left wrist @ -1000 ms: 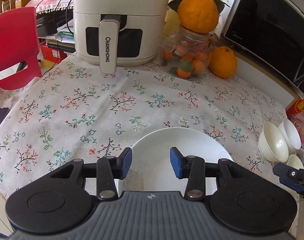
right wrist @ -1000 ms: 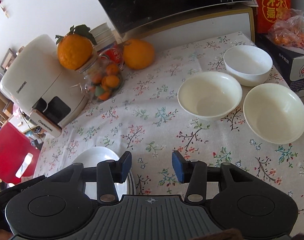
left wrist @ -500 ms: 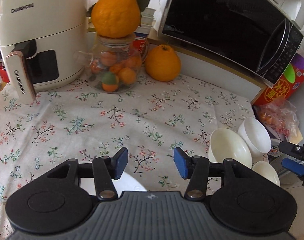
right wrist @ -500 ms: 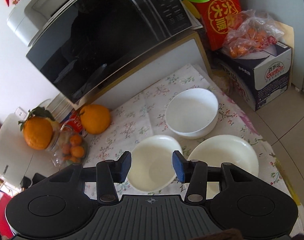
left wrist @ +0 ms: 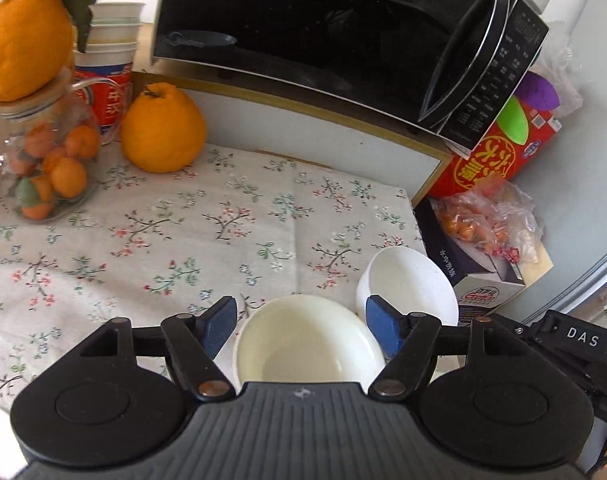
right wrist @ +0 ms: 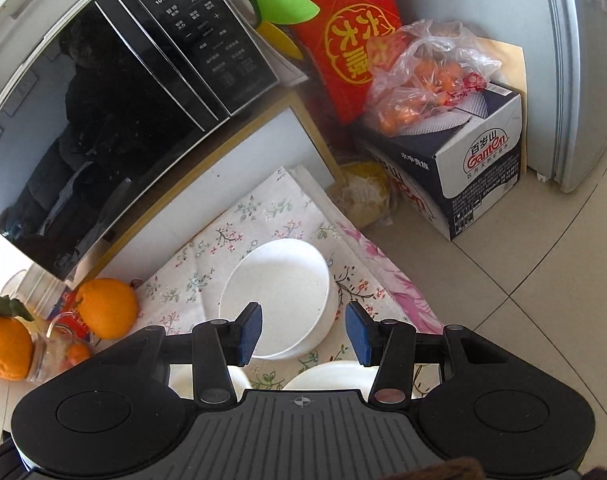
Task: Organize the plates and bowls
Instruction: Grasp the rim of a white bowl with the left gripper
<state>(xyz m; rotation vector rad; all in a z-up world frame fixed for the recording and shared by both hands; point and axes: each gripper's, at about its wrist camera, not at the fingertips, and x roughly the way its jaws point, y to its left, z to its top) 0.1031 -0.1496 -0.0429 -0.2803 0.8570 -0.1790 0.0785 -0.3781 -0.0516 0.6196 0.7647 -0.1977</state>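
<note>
On the floral-clothed table (left wrist: 223, 216), at six o'clock, three loose white ceramic bowls (left wrist: 307, 340) remain unstacked; left tongs (left wrist: 301, 326), jaws just widened, straddle one, right tongs (right wrist: 301, 334) half-open, empty.

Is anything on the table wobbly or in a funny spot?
Yes. A big orange is balanced on top of the glass jar, where it might roll off. The white bowl sits close to the table's corner.

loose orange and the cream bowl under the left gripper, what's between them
Left wrist view: only bare floral tablecloth lies between the orange and the cream bowl.
</note>
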